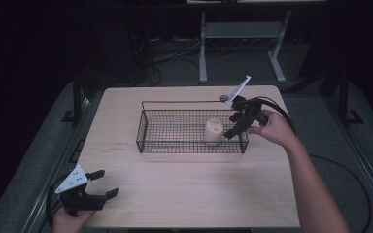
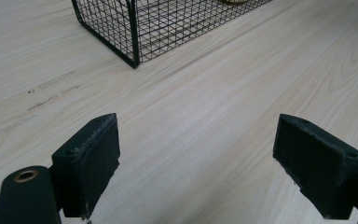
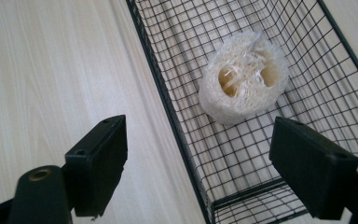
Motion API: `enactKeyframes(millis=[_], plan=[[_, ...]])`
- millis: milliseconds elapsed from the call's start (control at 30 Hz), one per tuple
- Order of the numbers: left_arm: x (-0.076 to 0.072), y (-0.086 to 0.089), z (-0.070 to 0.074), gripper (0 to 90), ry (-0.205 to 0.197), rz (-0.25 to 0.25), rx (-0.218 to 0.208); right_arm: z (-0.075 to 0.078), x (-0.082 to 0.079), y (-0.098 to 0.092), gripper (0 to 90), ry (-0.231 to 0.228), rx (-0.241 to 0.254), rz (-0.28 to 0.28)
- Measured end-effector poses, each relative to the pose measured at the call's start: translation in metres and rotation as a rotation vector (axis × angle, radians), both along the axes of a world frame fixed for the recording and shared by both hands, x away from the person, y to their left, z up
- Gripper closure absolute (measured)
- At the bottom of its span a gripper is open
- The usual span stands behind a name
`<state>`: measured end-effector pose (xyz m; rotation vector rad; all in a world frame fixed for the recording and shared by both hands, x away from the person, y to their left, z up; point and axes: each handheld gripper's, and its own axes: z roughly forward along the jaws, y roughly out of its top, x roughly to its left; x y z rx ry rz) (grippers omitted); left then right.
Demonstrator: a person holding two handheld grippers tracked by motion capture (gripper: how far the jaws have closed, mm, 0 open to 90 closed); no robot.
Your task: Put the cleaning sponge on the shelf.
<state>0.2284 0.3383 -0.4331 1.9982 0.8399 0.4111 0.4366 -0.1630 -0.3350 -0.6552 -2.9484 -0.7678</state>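
My right gripper [image 1: 238, 127] hangs wide open and empty over the right end of the wire basket [image 1: 148, 127], near the loofah [image 3: 244, 77] inside, while my left gripper [image 1: 103, 183], equally spread, holds nothing well short of the basket.

We count 1 wire basket [image 1: 190, 127], 1 loofah sponge [image 1: 213, 131] inside it, 1 table [image 1: 189, 194], 2 grippers: left [image 1: 106, 183], right [image 1: 233, 124].

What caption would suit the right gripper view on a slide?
Open right gripper poised over the corner of a black wire basket holding a pale loofah slice on a wooden table.
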Motion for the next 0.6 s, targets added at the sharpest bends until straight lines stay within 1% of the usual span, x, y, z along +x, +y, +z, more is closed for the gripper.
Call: enactKeyframes(millis=[233,333,433,600], plan=[[0.000,0.000,0.000,13.9,0.000,0.002,0.001,-0.006,-0.009,-0.009,18.7,0.002,-0.005,-0.003],[-0.001,0.000,0.000,13.8,0.001,0.003,0.001,-0.007,-0.013,-0.012,18.7,0.001,0.002,-0.005],[-0.001,0.000,0.000,13.8,0.002,0.003,0.002,-0.009,-0.016,-0.014,18.7,0.002,-0.004,-0.006],[-0.001,0.000,0.000,13.8,0.005,0.006,0.001,-0.012,-0.022,-0.017,18.7,0.000,0.009,-0.004]])
